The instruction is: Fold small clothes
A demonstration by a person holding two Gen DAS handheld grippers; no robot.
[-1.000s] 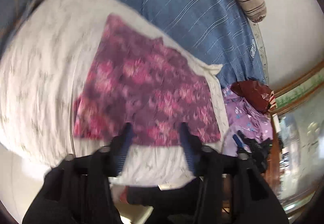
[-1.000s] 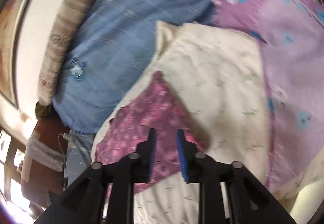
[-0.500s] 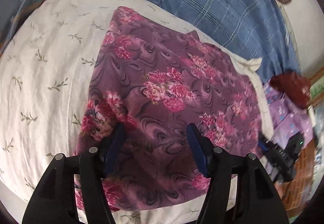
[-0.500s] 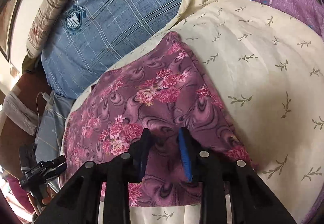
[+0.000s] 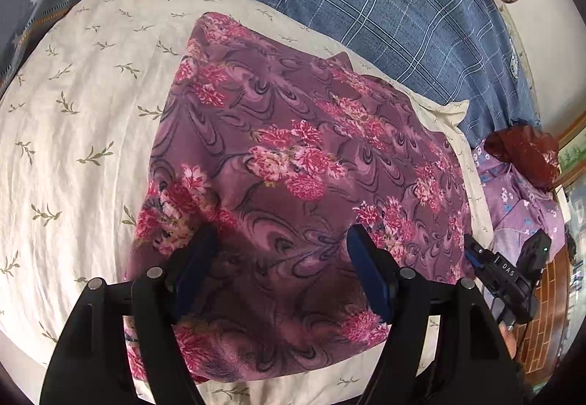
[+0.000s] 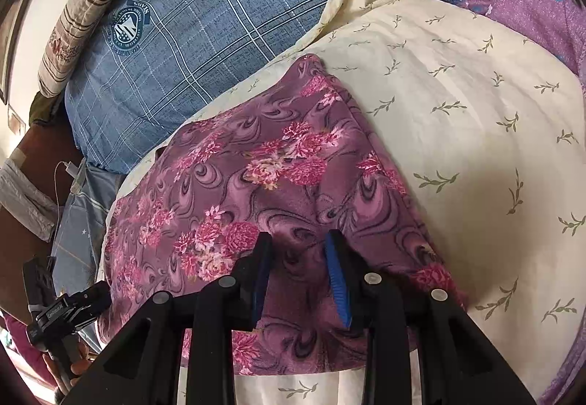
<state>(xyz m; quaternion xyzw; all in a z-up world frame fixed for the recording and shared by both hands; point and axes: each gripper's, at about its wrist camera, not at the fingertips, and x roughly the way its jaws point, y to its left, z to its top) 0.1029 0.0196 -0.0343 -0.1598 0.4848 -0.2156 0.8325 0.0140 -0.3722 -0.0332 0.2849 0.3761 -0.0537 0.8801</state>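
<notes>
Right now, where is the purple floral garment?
The purple floral garment lies spread on the cream leaf-print pillow, centre in both wrist views, just ahead of both tongs, below the blue plaid pillow.

Both the left gripper (image 5: 282, 240) and right gripper (image 6: 298, 243) are matte black plastic, with blue pads (image 5: 366, 273) lining the jaws and round silver screws (image 6: 227, 281) at the joints. White lettering marks the right gripper's body.

Both grippers dropped closer over the floral garment (image 5: 293, 166); right jaws widened.
</notes>
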